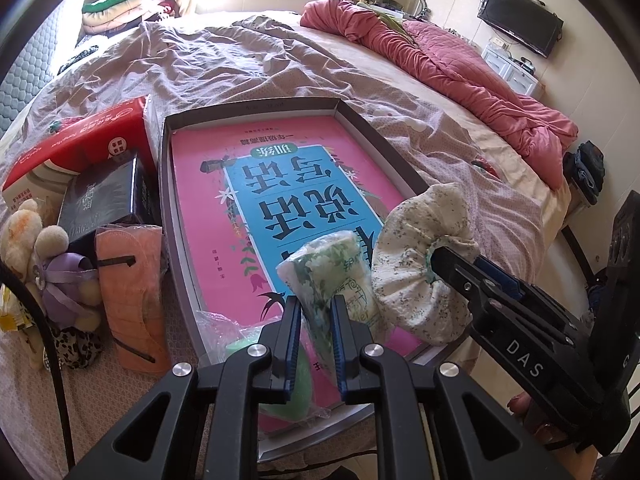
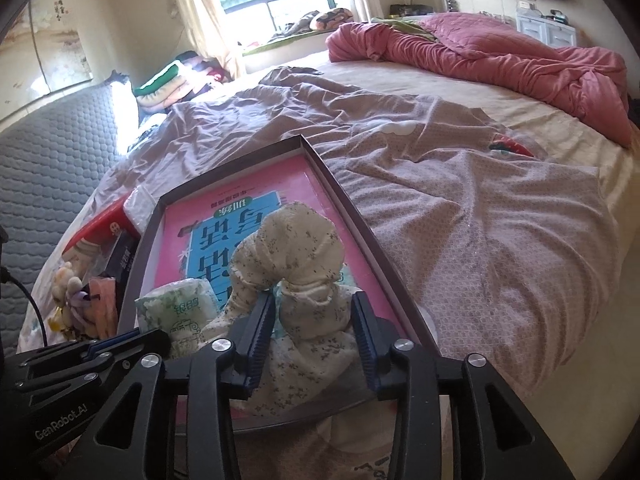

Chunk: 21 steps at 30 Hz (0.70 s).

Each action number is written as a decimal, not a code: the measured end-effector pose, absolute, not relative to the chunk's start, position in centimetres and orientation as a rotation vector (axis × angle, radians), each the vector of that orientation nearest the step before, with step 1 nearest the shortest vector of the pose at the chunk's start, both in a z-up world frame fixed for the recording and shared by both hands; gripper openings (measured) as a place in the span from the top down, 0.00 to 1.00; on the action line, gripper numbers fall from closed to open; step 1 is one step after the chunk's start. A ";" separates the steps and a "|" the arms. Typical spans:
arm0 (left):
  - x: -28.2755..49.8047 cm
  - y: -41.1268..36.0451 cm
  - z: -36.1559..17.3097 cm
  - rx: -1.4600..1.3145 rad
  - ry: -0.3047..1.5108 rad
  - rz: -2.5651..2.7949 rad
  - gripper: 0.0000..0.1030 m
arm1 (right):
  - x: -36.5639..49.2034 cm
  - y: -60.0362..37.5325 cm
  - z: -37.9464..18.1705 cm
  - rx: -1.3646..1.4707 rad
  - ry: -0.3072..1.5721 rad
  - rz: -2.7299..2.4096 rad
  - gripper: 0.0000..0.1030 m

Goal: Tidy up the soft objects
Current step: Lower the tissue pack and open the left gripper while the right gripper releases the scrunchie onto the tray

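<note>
A shallow grey box (image 1: 167, 200) lies on the bed with a pink and blue book (image 1: 248, 184) in it. My left gripper (image 1: 315, 303) is shut on a green-and-white floral tissue pack (image 1: 332, 272) held just above the box's near end. The pack (image 2: 176, 308) and the left gripper (image 2: 128, 338) also show at the lower left of the right wrist view. My right gripper (image 2: 312, 314) stands open around a knotted, flower-printed cream cloth bundle (image 2: 296, 248), which rests on the book. Its pads sit beside the cloth without squeezing it. In the left wrist view the bundle (image 1: 416, 232) lies right of the pack.
Left of the grey box are a red tissue package (image 1: 80, 148), a black box (image 1: 104, 196), a plush toy (image 1: 40, 248) and a peach cloth pack (image 1: 132, 288). A green item in plastic (image 1: 244, 348) lies under the left gripper. A pink quilt (image 2: 520, 60) is heaped far right.
</note>
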State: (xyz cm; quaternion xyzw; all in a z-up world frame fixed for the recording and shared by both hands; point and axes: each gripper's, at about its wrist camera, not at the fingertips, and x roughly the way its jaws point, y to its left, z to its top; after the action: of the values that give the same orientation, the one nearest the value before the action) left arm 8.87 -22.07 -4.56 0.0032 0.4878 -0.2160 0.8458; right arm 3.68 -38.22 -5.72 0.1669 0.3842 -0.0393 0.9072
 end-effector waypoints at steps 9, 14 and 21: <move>8.8 -22.3 -4.7 0.015 1.042 -0.466 0.82 | 3.3 -39.1 -5.7 0.384 0.793 -0.102 0.53; 8.7 -22.5 -4.6 0.020 1.043 -0.482 0.75 | 3.0 -39.5 -5.4 0.395 0.787 -0.114 0.51; 8.3 -22.8 -4.5 0.044 1.035 -0.493 0.69 | 2.9 -39.2 -5.2 0.381 0.787 -0.114 0.51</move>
State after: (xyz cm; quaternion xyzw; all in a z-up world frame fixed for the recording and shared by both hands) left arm 8.30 -22.80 -4.46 0.0206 0.4895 -0.2333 0.8400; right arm 2.90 -39.22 -5.18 0.1846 0.3809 -0.0552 0.9043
